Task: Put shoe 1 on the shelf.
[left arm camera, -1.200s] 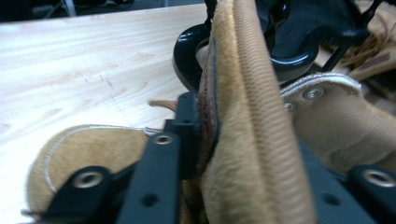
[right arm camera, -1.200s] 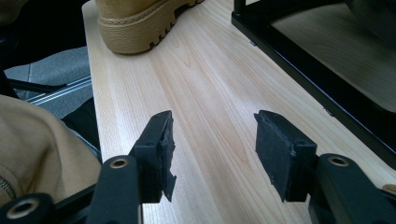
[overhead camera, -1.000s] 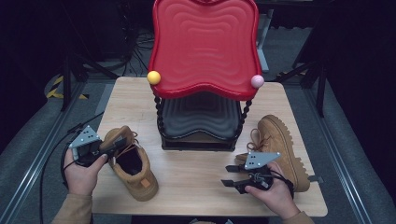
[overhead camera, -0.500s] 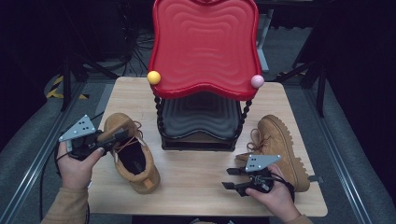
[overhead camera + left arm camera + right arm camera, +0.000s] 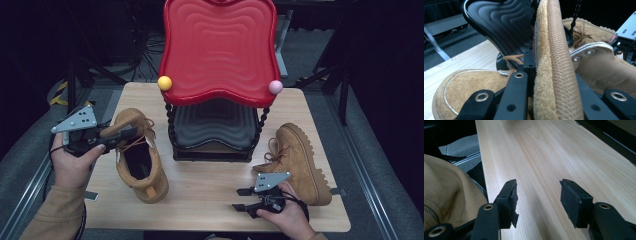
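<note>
Tan suede is showing between the jaws of the left gripper [image 5: 125, 134], which is clamping the tongue of the boot [image 5: 142, 162] at the table's [image 5: 210, 192] left side, beside the red 2-tier stand [image 5: 217, 47]. Near the front edge, the right gripper [image 5: 243, 199] is hovering with jaws spread and nothing between them, just left of the other boot [image 5: 300, 162].

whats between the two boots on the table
In the high view, the lower black tier of the red shelf stand sits between the left boot and the right boot.
</note>
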{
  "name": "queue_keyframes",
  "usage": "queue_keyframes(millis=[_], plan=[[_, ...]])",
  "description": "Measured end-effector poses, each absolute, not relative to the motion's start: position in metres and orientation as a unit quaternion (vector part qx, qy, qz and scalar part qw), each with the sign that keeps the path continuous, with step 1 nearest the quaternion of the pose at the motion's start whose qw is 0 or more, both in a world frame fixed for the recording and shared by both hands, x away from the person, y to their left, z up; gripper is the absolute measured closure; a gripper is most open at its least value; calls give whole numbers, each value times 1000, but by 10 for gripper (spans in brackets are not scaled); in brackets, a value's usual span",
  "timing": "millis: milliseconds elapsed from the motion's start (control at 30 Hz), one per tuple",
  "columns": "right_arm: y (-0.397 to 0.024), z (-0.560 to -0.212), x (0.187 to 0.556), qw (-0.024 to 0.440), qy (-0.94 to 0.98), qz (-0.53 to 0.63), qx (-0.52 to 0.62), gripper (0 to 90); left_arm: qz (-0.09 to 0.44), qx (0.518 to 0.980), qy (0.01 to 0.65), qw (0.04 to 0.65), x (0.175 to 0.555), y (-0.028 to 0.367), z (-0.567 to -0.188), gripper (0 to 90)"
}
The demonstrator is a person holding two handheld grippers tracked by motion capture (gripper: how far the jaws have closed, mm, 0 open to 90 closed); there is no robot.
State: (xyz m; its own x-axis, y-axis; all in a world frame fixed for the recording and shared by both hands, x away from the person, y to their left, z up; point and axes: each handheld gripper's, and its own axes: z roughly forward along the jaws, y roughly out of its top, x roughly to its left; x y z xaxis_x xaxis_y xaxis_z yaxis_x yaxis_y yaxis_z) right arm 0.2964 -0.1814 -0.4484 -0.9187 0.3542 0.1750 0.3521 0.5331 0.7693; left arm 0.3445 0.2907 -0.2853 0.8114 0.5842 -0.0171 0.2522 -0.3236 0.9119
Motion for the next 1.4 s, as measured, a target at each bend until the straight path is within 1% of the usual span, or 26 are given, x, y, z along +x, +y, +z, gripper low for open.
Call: queue_keyframes(millis=[33, 100, 300, 533, 767, 1067, 1100, 1200, 1400], plan=[[-182, -449, 296, 0, 875, 440, 202, 483, 160, 798, 262, 519, 345, 291, -285, 822], [-182, -449, 296, -3, 874, 441, 204, 482, 154, 797, 259, 523, 348, 292, -272, 822], [-183, -450, 294, -16, 869, 451, 205, 483, 147, 792, 259, 534, 353, 294, -247, 822], [-181, -453, 290, -19, 873, 446, 199, 483, 165, 797, 248, 526, 355, 291, -213, 822], [-181, -450, 286, -47, 859, 468, 203, 484, 181, 796, 239, 526, 362, 289, -182, 821], [-183, -449, 284, -43, 860, 466, 204, 486, 208, 798, 223, 519, 365, 282, -145, 821], [-183, -449, 284, -45, 859, 467, 205, 490, 211, 799, 223, 517, 365, 281, -141, 821], [-182, -449, 282, -77, 848, 480, 211, 494, 219, 800, 222, 513, 365, 278, -130, 821], [-179, -450, 277, -77, 852, 474, 208, 494, 235, 791, 228, 516, 368, 277, -109, 820]])
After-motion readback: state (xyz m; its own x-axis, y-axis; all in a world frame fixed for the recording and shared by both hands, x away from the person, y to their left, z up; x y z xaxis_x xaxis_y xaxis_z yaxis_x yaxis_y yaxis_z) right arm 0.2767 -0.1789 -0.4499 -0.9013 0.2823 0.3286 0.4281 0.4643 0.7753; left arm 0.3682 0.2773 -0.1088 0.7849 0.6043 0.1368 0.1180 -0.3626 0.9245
